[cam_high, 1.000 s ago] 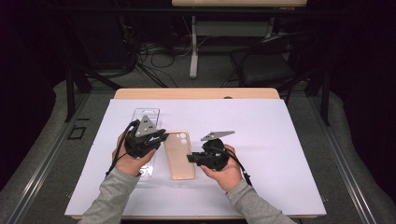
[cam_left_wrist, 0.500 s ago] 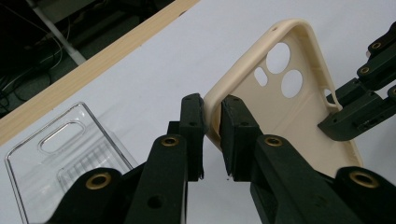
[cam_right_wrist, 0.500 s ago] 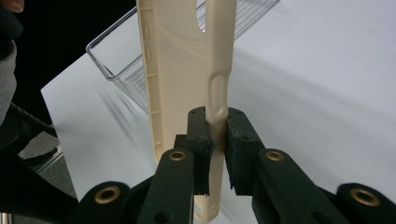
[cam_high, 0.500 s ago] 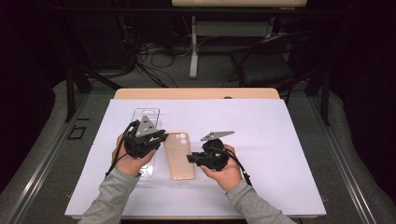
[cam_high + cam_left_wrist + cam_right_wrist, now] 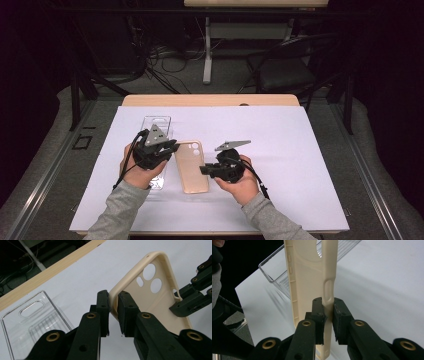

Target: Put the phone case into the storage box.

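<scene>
Nothing moved, both grippers (image 5: 172, 146) (image 5: 204, 170) clamp beige phone case (image 5: 190, 167)

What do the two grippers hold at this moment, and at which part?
Both hold the beige phone case. The left gripper pinches its side rim near the camera-hole corner; the right gripper pinches the opposite long rim.

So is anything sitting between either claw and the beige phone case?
Nothing visible does. The left claw is shut on one side wall of the beige phone case, and the right claw is shut on the opposite wall. The clear case lies off to the side on the white sheet.
</scene>
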Motion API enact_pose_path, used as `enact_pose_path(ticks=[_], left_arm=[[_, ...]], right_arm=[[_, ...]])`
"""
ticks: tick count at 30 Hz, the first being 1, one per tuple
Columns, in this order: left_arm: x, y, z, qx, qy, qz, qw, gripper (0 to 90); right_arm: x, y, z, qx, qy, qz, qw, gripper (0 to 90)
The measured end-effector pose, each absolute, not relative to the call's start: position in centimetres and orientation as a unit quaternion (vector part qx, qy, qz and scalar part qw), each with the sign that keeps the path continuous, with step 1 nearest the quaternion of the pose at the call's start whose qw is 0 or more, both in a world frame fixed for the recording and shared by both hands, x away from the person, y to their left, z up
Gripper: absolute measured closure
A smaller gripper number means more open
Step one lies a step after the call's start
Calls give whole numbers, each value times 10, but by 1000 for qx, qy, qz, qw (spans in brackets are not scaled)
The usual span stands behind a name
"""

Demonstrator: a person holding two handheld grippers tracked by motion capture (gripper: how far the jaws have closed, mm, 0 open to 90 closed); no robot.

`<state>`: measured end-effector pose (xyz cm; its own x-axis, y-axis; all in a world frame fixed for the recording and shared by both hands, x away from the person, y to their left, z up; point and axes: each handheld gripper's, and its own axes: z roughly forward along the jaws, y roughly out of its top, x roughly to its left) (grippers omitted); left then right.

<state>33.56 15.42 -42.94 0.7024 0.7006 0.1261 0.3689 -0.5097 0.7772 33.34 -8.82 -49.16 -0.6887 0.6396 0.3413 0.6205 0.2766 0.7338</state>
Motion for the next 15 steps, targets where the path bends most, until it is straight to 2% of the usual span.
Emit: enact_pose_path(ticks=[15], left_arm=[[336,155,-430,837,327,214,383,803]], right_arm=[[334,-89,-492,395,797,457,8,797]])
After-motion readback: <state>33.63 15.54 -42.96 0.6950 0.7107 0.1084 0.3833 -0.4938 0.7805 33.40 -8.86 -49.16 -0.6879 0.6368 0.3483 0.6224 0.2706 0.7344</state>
